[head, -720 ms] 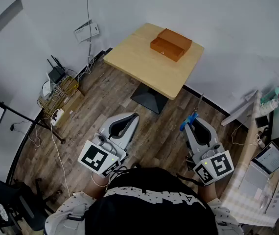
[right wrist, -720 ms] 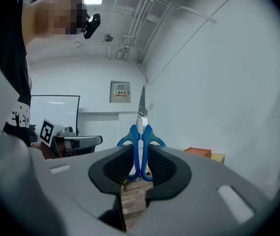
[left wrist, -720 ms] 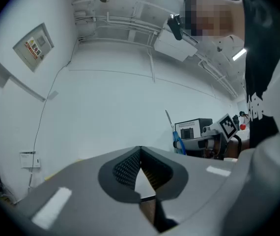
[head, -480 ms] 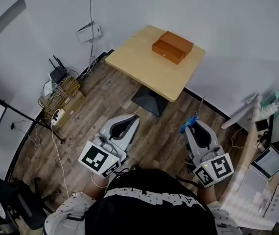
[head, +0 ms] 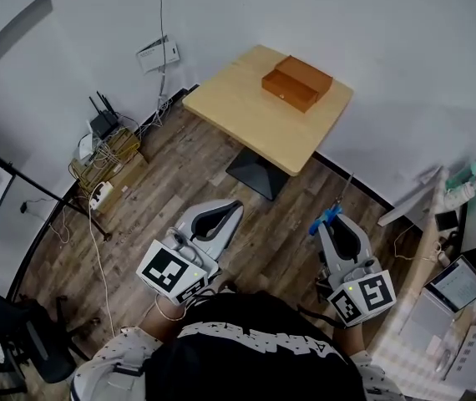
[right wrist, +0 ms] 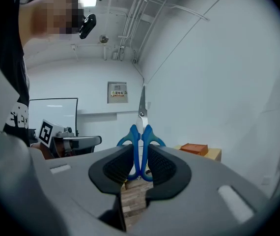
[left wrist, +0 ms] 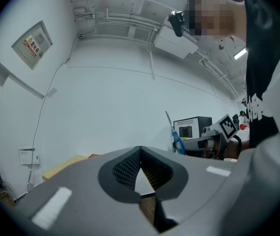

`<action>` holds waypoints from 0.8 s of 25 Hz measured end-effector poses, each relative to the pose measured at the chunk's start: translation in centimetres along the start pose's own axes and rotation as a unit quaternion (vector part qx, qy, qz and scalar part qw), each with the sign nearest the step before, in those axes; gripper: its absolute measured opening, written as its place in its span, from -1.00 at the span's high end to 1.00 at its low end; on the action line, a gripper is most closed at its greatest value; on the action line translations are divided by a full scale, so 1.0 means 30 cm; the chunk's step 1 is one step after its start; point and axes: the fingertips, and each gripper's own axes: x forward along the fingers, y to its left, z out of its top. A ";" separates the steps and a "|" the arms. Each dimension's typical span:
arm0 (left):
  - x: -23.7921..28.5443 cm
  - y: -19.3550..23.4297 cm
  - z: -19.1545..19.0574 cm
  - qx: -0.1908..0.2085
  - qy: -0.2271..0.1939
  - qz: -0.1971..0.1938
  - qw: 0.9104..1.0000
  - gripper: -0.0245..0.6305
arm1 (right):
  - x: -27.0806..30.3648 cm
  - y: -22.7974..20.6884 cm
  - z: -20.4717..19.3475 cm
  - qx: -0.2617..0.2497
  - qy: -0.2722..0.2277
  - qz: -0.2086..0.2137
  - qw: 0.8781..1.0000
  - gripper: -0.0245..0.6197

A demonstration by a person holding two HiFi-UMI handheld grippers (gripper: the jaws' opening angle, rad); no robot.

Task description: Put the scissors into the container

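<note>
The container, a brown open box [head: 297, 82], sits on the far part of a light wooden table [head: 246, 111] against the white wall. My right gripper [head: 329, 222] is low at the right, well short of the table. It is shut on blue-handled scissors [head: 325, 216]. In the right gripper view the scissors [right wrist: 141, 132] stand upright between the pads, blades pointing up, with the box [right wrist: 195, 148] beyond at the right. My left gripper [head: 231, 208] hovers over the floor at the left. Its jaws meet at the tips [left wrist: 140, 150] with nothing held.
The table stands on a black pedestal base [head: 259, 172] on wood floor. Routers and tangled cables [head: 104, 153] lie by the left wall. A black stand [head: 21, 195] is at far left. A desk with equipment [head: 463, 291] lines the right edge.
Both grippers sit a little lower in the head view, and the table has drifted slightly right. The right gripper's hold on the scissors is unchanged.
</note>
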 end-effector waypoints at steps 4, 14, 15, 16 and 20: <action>0.017 -0.039 0.000 0.002 -0.001 -0.001 1.000 0.93 | -0.034 -0.018 -0.003 -0.015 0.003 0.000 1.000 0.60; 0.071 -0.131 -0.023 0.027 0.018 -0.023 0.999 0.93 | -0.120 -0.041 -0.027 -0.037 0.001 -0.005 0.999 0.60; 0.079 -0.132 -0.026 0.026 0.018 -0.026 0.999 0.93 | -0.125 -0.046 -0.028 -0.038 0.001 -0.007 0.999 0.60; 0.088 -0.130 -0.030 0.023 0.017 -0.027 0.999 0.93 | -0.126 -0.053 -0.030 -0.037 0.002 -0.010 0.999 0.60; 0.136 -0.108 -0.047 0.012 0.018 -0.038 0.999 0.93 | -0.104 -0.095 -0.032 -0.032 0.006 -0.023 0.999 0.60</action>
